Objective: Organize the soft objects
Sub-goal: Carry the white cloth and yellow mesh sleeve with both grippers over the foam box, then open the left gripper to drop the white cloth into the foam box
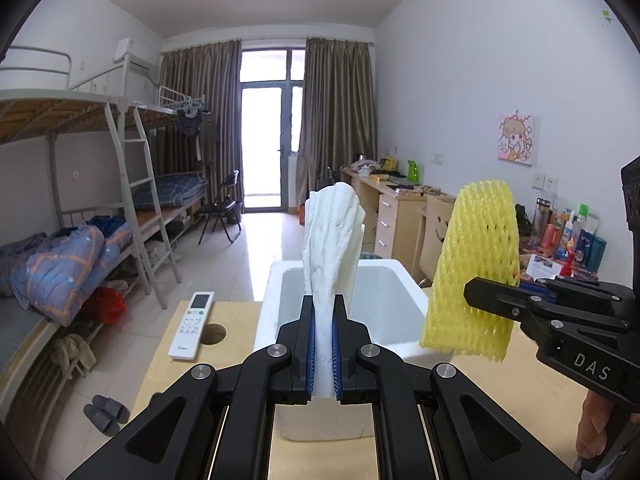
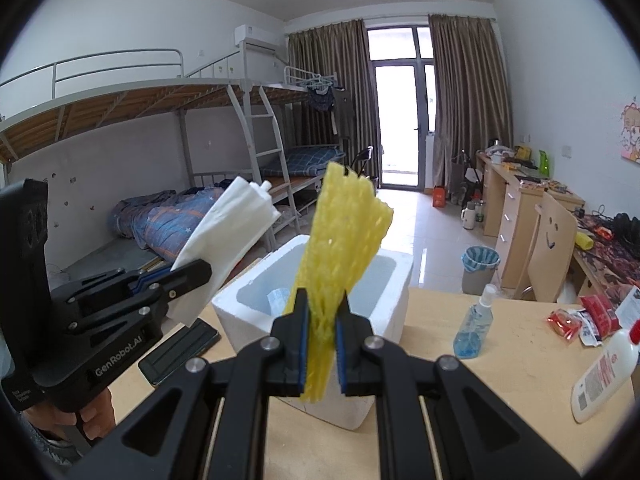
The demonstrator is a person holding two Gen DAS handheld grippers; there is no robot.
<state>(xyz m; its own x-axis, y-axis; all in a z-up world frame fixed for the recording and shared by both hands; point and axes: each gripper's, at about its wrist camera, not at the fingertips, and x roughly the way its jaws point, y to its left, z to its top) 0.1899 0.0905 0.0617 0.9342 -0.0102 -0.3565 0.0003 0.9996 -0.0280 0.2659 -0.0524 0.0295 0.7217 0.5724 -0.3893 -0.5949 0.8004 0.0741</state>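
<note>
My left gripper (image 1: 323, 344) is shut on a white soft pad (image 1: 334, 236) that stands upright above the near edge of a white foam box (image 1: 404, 276). My right gripper (image 2: 322, 344) is shut on a yellow foam net sleeve (image 2: 340, 232), held upright over the near side of the same foam box (image 2: 394, 280). In the left wrist view the right gripper (image 1: 496, 300) and the yellow sleeve (image 1: 476, 264) hang at the box's right side. In the right wrist view the left gripper (image 2: 188, 276) holds the white pad (image 2: 228, 236) left of the box. A small packet (image 2: 278, 298) lies inside the box.
The box stands on a light wooden table (image 2: 500, 380). A white remote (image 1: 192, 320) lies left of it beside a round hole (image 1: 214, 334). A black phone (image 2: 180, 348), a blue spray bottle (image 2: 474, 324), a white lotion bottle (image 2: 604, 372) and red snack packets (image 2: 576, 320) lie on the table.
</note>
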